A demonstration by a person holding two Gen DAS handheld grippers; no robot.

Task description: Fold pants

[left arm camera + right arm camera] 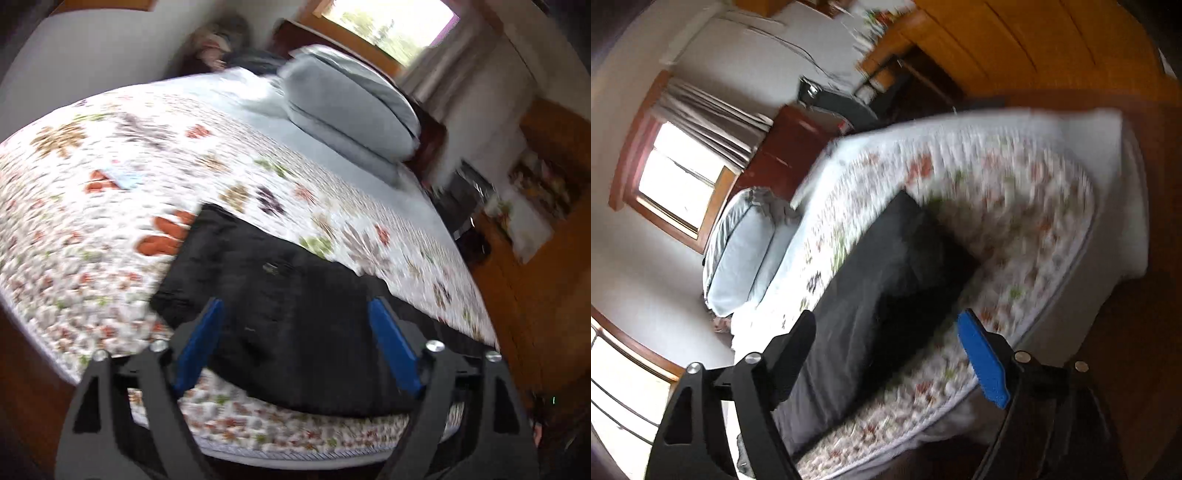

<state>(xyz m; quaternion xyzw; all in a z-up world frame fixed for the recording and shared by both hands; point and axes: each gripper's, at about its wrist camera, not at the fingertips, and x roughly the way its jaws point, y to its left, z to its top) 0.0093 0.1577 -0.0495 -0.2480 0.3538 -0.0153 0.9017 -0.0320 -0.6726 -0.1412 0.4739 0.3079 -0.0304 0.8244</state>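
On the flowered quilt bed (110,221): dark soft cloth pants (295,314) lying flat | left gripper (295,306), right gripper (886,321) jaws wide apart, holding nothing | could grab quilt too, bunching the fold

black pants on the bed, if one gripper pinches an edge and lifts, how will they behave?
The black pants will probably drape and sag from the pinch: they lie flat and creased, like soft cloth. They look matte on the textured floral quilt, so a push would likely bunch them, not slide them. Both grippers, left and right, are open.
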